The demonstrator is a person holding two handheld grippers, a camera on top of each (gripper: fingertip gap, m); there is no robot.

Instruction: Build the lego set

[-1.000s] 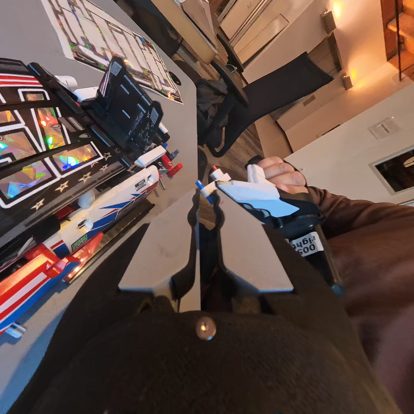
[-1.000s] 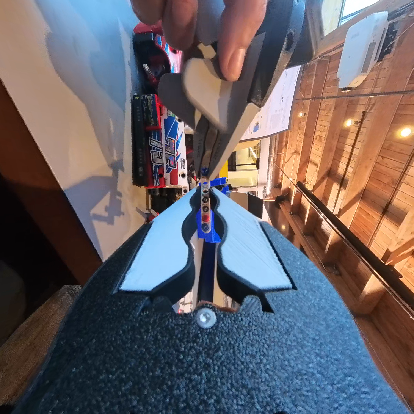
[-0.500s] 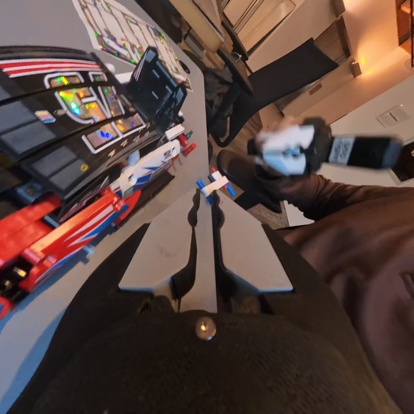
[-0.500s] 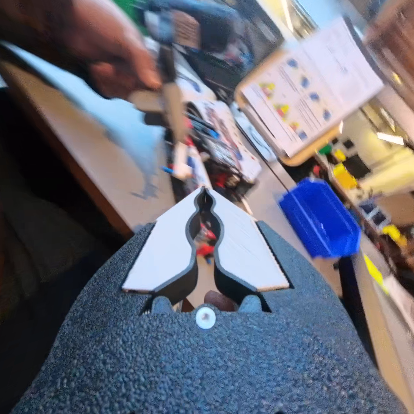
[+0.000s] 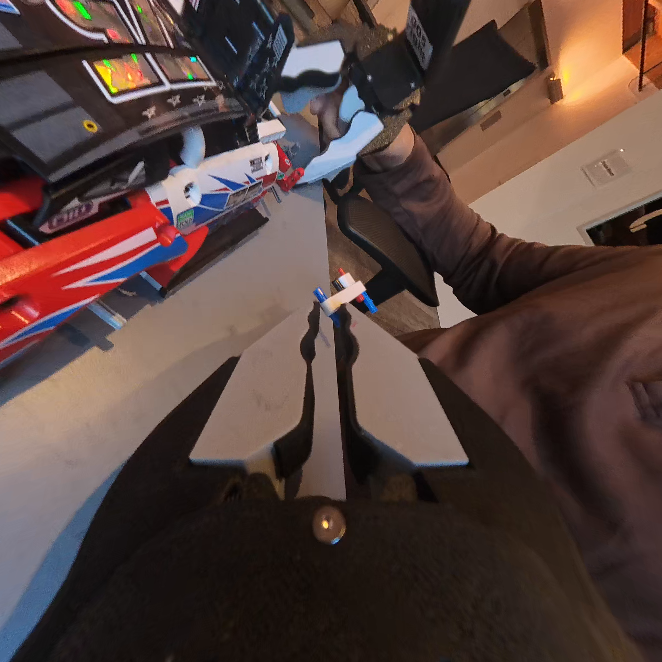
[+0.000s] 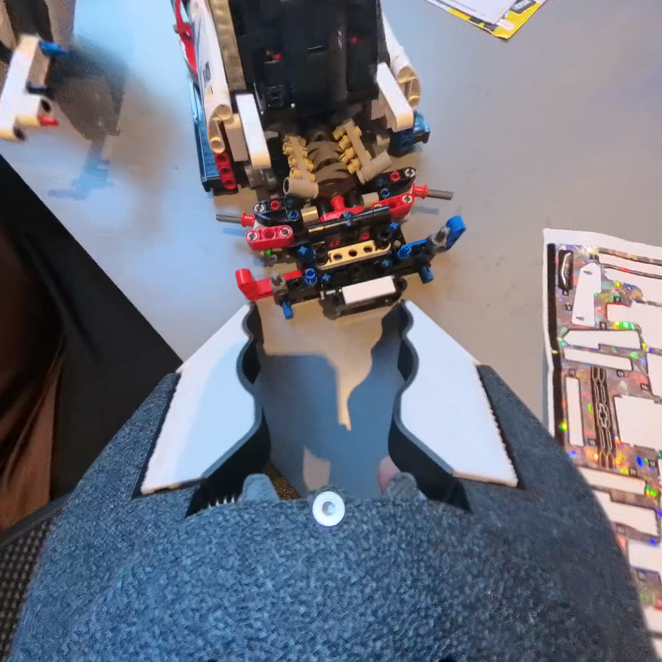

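My left gripper [image 5: 327, 311] is shut on a small white beam with blue and red pins [image 5: 345, 292], held in the air over the grey table's edge. The beam also shows blurred at the upper left of the right wrist view [image 6: 23, 86]. The Lego race car [image 5: 107, 222] lies on the table to the left. My right gripper [image 6: 327, 308] is open and empty, hovering just behind the car's open rear end [image 6: 336, 243] with its black, red and blue beams. The right gripper also shows in the left wrist view [image 5: 322, 107], beside the car's rear.
A holographic sticker sheet [image 6: 609, 376] lies on the grey table [image 6: 501, 143] right of the car's rear. A yellow-edged booklet [image 6: 494, 14] lies at the far right. The table edge runs along the left, with a black chair [image 5: 387, 243] beyond it. A brown sleeve [image 5: 483, 250] crosses the left wrist view.
My right gripper has let go of the small beam, swung away to the car's rear and opened. My left gripper still holds the beam and has moved little.
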